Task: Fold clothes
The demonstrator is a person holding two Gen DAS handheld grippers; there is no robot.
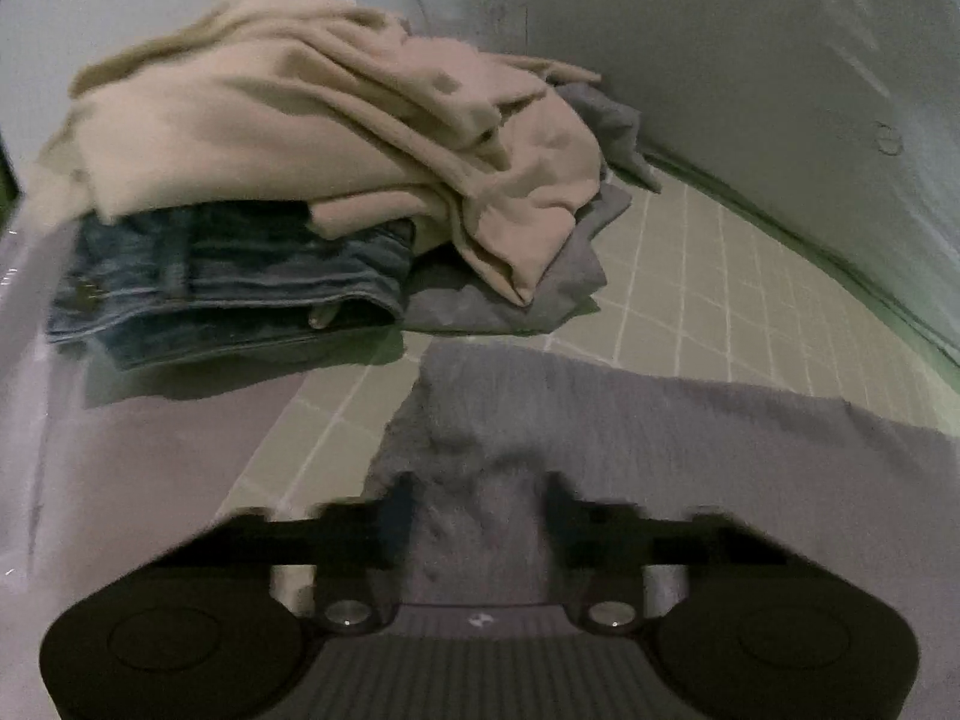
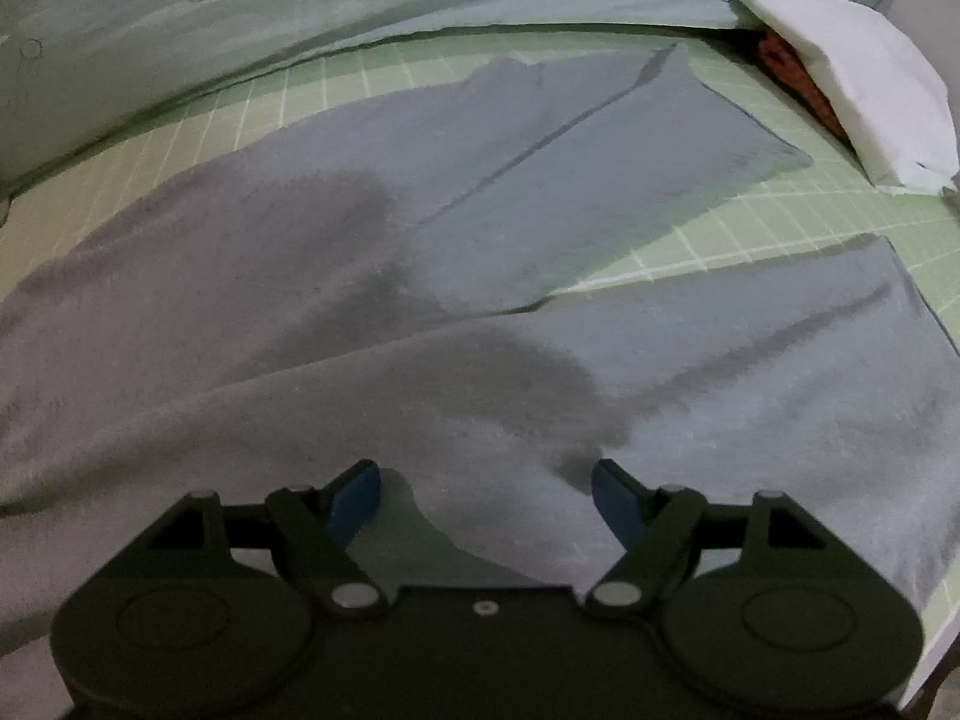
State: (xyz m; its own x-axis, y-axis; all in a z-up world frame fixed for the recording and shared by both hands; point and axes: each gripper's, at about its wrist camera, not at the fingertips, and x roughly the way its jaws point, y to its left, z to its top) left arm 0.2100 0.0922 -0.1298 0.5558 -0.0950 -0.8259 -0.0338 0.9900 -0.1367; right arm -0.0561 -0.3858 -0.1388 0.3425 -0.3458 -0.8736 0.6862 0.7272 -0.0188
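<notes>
Grey sweatpants (image 2: pixel 420 252) lie spread on the green grid-print bed sheet (image 2: pixel 750 228). The left gripper (image 1: pixel 480 510) is pinched on a bunched fold at one end; the right gripper (image 2: pixel 486 492) hangs released above the cloth. Pulling one-handed could drag the legs askew, or sweep into the unfolded clothes pile (image 1: pixel 300 138) nearby.

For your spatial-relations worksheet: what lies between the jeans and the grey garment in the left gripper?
In the left wrist view, a bare strip of green gridded sheet separates the jeans from the grey garment in the left gripper.
</notes>
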